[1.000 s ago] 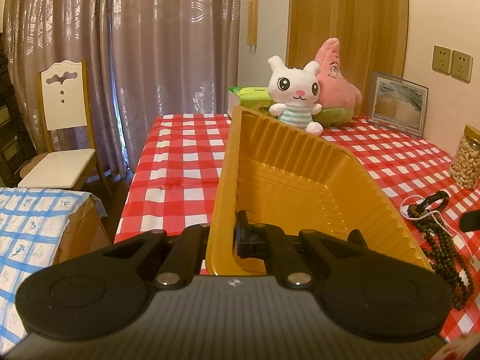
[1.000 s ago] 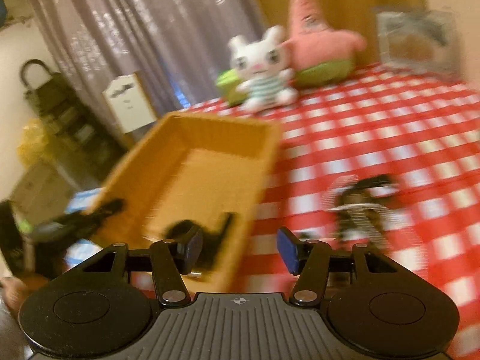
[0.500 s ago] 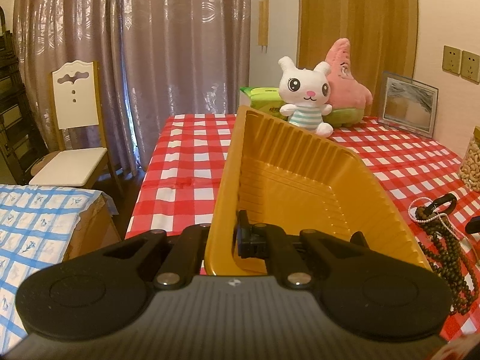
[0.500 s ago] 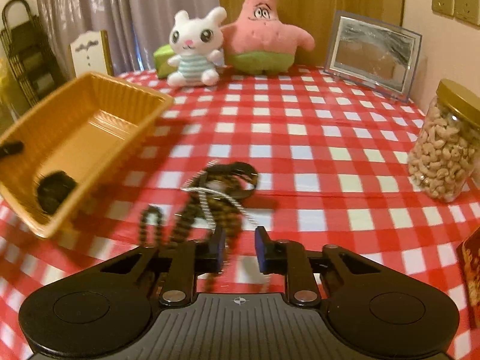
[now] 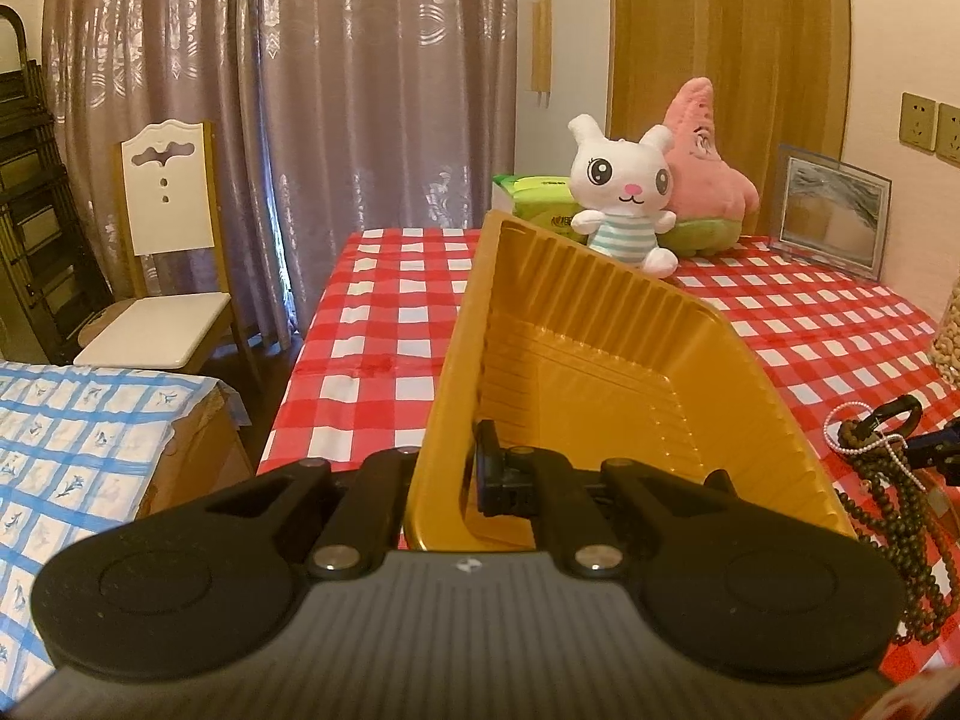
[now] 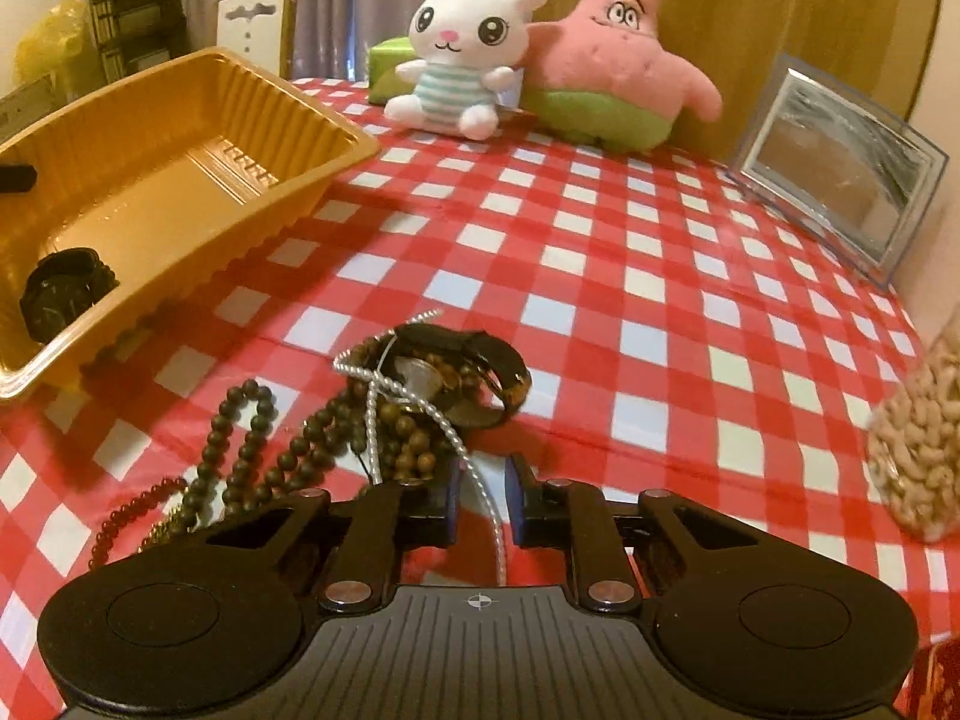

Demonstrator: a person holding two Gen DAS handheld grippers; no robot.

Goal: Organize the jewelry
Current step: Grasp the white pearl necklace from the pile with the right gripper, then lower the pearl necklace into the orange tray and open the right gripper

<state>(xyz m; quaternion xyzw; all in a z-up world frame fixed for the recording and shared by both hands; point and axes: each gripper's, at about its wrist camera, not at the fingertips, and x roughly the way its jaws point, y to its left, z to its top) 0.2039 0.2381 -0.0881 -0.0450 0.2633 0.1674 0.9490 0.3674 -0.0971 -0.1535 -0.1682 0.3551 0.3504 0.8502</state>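
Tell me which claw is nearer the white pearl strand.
Right. The right claw straddles the white pearl strand, not yet shut. The left claw is off to the side, clamped on the yellow tray's rim.

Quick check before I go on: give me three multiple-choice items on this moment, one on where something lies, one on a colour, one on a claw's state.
1. Where does the black watch lie?
A. inside the yellow tray
B. on the checked tablecloth beside the jewelry pile
C. against the picture frame

2. What colour is the thin strand passing between the fingers of the right claw?
A. red
B. white
C. green

3. What is the left claw doing?
A. open above the table
B. shut on the tray's near wall
C. shut on a bead necklace

Answers: 1 A, the right wrist view shows the watch on the tray floor at its near end. 2 B, the pearl strand running into the gap is white. 3 B, the left wrist view shows one finger on each side of the tray wall, pinching it.
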